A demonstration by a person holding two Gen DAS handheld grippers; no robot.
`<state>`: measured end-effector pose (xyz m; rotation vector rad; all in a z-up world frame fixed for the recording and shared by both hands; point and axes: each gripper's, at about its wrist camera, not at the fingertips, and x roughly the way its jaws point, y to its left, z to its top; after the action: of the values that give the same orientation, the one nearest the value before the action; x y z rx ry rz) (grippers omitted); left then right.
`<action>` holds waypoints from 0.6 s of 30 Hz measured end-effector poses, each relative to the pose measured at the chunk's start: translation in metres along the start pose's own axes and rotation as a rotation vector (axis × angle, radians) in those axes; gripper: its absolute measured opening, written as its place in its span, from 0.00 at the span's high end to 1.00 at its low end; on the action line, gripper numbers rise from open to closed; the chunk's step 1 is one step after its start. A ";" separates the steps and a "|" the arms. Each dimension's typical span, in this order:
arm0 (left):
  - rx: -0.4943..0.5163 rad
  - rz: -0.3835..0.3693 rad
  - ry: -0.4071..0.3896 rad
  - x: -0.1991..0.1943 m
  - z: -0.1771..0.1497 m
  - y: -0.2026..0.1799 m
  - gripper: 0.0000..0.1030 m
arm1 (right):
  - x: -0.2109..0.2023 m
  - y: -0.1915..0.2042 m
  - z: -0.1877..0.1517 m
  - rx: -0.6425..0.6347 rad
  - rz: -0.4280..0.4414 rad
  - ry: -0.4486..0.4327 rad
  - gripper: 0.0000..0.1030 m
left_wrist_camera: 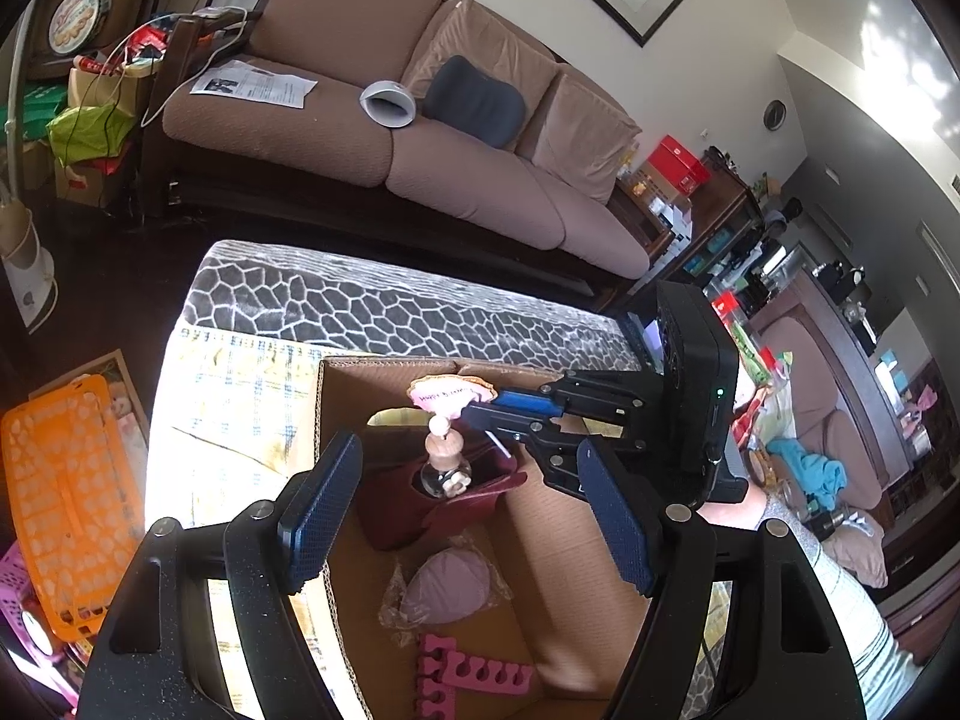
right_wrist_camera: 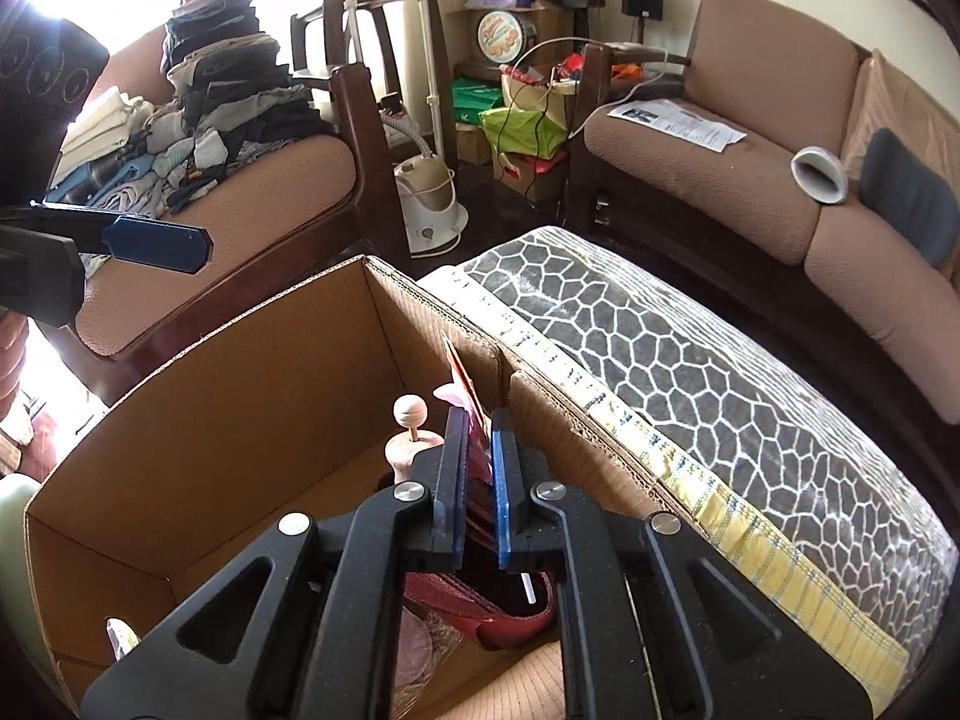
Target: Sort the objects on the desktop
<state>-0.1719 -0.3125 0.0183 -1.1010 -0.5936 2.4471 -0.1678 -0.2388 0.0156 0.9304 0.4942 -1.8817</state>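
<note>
An open cardboard box [left_wrist_camera: 570, 516] stands on a checked cloth. Inside lie a dark red pouch [left_wrist_camera: 408, 510], a small glass bottle [left_wrist_camera: 441, 474] with a wooden stopper, a pink pad in plastic [left_wrist_camera: 444, 588] and pink toe separators [left_wrist_camera: 468, 672]. My left gripper [left_wrist_camera: 474, 516] hovers open over the box, nothing between its fingers. My right gripper [right_wrist_camera: 478, 420] reaches into the box [right_wrist_camera: 240, 396] from the right, shut on a pink birthday topper [left_wrist_camera: 444, 396]. The topper's white stick points down toward the pouch [right_wrist_camera: 480, 618]. The wooden stopper [right_wrist_camera: 411, 414] stands just left of the right fingers.
A grey honeycomb-patterned cover [left_wrist_camera: 390, 306] spreads beyond the box. An orange basket [left_wrist_camera: 60, 498] sits at the left. A brown sofa [left_wrist_camera: 468, 180] is behind, and an armchair piled with clothes [right_wrist_camera: 210, 120] at the far left. A person's striped sleeve [left_wrist_camera: 852, 600] is at the right.
</note>
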 end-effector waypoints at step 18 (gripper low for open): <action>-0.004 0.001 0.002 -0.004 -0.001 -0.001 0.27 | 0.000 0.021 0.017 -0.054 -0.120 0.086 0.83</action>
<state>-0.1680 -0.3138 0.0205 -1.1051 -0.5972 2.4467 -0.1562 -0.2597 0.0271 0.9676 0.6627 -1.9320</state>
